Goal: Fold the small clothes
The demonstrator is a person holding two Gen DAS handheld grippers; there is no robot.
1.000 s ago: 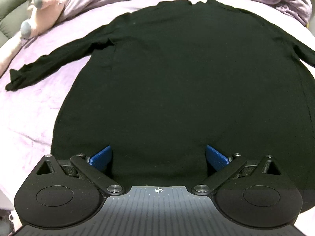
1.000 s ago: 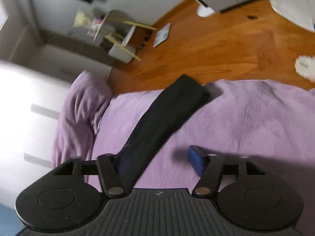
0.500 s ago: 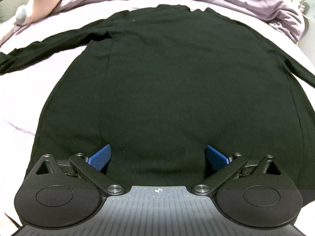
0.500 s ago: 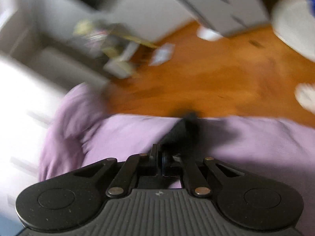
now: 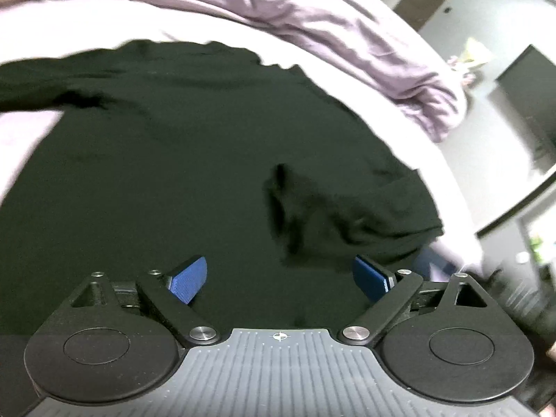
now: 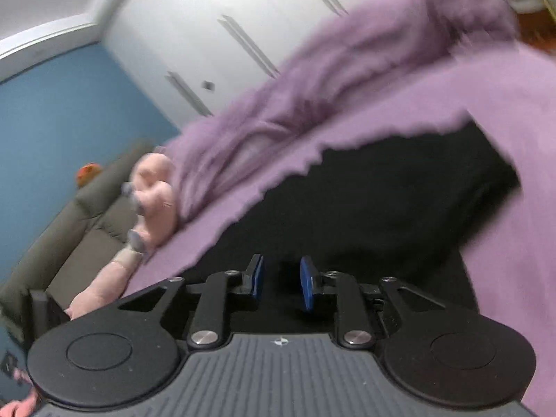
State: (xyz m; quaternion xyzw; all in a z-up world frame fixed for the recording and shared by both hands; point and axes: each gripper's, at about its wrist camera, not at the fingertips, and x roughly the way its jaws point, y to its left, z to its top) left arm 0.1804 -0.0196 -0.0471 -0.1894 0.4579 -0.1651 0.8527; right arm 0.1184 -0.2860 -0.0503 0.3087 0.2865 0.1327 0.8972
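A black long-sleeved top [image 5: 156, 173] lies spread flat on the lilac bed sheet [image 5: 31, 132]. Its right sleeve [image 5: 354, 208] is folded back and lies crumpled over the body. My left gripper [image 5: 279, 272] hovers low over the hem, its jaws wide and closing a little, with nothing pinched between the blue pads [image 5: 189, 278]. My right gripper [image 6: 282, 276] hangs over the same black top [image 6: 382, 208]. Its jaws are opening to a narrow gap, the pads [image 6: 307, 285] press on nothing, and only dark cloth shows behind them.
A bunched lilac duvet [image 5: 347, 34] runs along the far side of the bed. A pink plush toy [image 6: 153, 191] sits by a grey sofa [image 6: 87, 229]. White wardrobe doors [image 6: 226, 34] stand behind. The bed's edge [image 5: 455, 187] drops off on the right.
The right gripper shut on the sleeve, swung it across onto the top's body, and its jaws have parted again. The left view has swung right; the sleeve now lies folded over.
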